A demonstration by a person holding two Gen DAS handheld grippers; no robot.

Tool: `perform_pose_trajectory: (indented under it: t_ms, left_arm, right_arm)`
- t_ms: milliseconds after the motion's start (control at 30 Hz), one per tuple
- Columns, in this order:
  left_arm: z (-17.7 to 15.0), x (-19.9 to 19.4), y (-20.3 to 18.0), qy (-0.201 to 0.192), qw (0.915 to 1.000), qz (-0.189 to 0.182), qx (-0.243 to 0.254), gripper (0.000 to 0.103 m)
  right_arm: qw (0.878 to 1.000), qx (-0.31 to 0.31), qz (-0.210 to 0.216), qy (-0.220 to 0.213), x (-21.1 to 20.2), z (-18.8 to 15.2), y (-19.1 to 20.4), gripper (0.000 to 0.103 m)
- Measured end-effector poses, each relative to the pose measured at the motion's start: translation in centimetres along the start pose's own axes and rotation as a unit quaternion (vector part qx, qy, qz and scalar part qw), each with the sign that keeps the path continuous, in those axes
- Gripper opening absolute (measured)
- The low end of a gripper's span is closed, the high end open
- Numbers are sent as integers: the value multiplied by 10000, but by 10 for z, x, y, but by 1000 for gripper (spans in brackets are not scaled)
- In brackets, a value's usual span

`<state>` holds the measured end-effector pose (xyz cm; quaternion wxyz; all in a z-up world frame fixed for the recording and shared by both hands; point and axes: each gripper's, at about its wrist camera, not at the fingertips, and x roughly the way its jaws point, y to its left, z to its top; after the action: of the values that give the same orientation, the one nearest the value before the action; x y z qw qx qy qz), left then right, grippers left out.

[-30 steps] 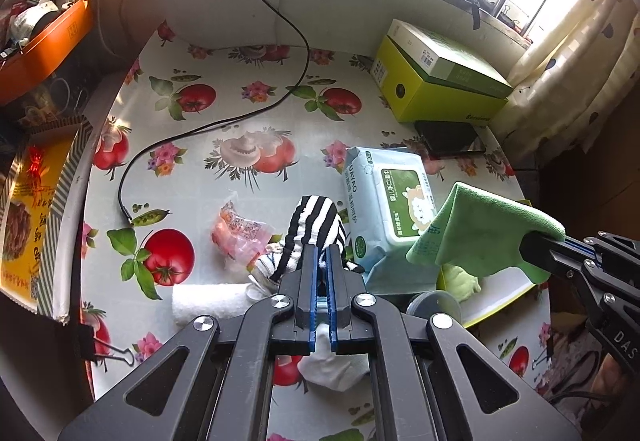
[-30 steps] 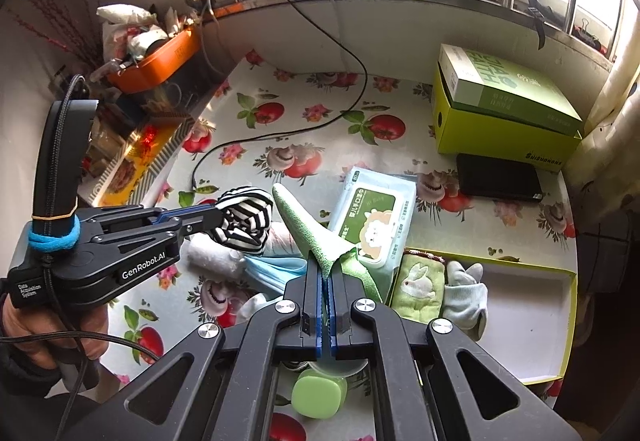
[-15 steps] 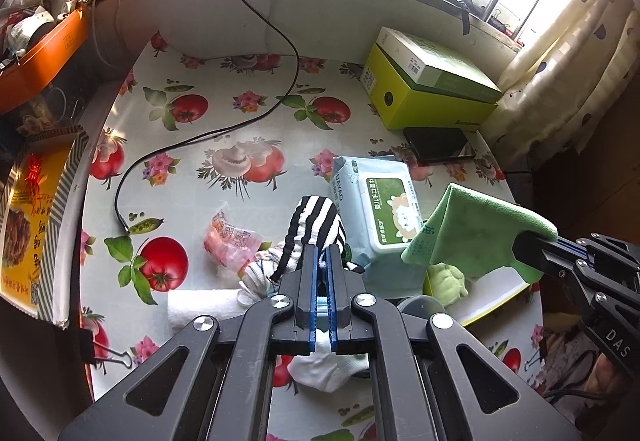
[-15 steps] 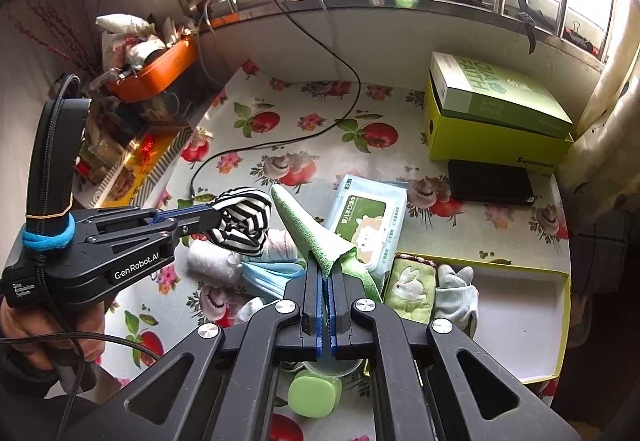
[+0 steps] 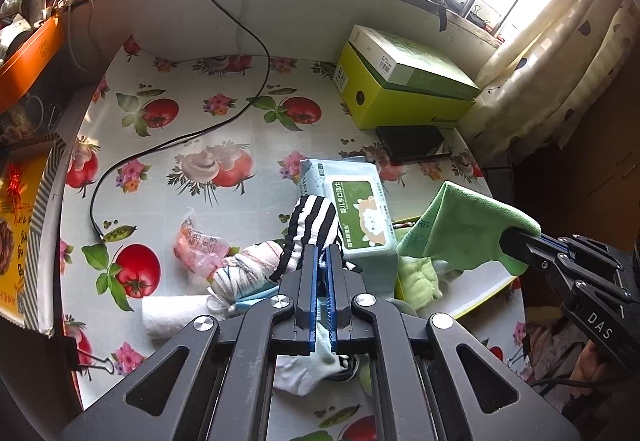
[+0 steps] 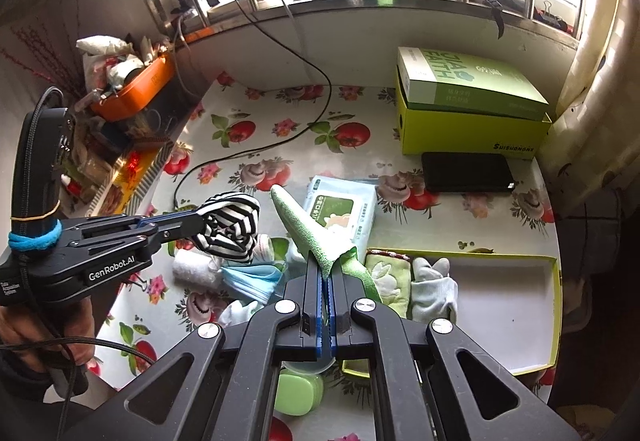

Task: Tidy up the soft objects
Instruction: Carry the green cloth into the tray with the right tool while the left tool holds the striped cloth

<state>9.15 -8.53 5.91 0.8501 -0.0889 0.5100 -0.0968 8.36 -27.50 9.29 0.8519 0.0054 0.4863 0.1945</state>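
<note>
Claws: two, both black with blue pads; left claw [image 5: 320, 265] clamped tight on a black-and-white striped sock [image 5: 314, 225]; right claw [image 6: 326, 277] clamped tight on a green cloth [image 6: 308, 229]
Held things: both lifted off the tabletop [image 5: 192, 129], striped sock at about 9 o'clock of the green cloth in the right wrist view
Tray: one shallow yellow-edged tray [image 6: 556, 305] at the 3 o'clock side of the tabletop
Tray contents: two soft things at its 9 o'clock end, a green bunny-print cloth [image 6: 386, 277] and a pale glove [image 6: 434, 289] just beside it; the remaining floor is bare white
Loose soft things: one rolled white towel [image 5: 172, 315], one blue face mask [image 6: 252, 277], one white bundle with thin stripes [image 5: 244, 273], one white sock [image 5: 308, 373], all near the tray's 9 o'clock side
Wipes: one pack [image 6: 340, 209] lying flat at the tray's 11 o'clock
Boxes: two stacked at 1 o'clock, green box [image 6: 468, 85] on a yellow-green box [image 6: 472, 133]
Dark slab: one [image 6: 466, 173], flat in front of the boxes
Cable: one black [image 5: 168, 145]
</note>
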Motion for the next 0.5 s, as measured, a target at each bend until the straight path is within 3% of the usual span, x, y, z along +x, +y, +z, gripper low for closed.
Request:
perform_pose_trajectory:
  t_ms: [500]
  left_arm:
    - [11,17,-44,149,9988,-265,390,4]
  right_arm:
    - [9980,584,-237,-61,-8,-18,-58,3]
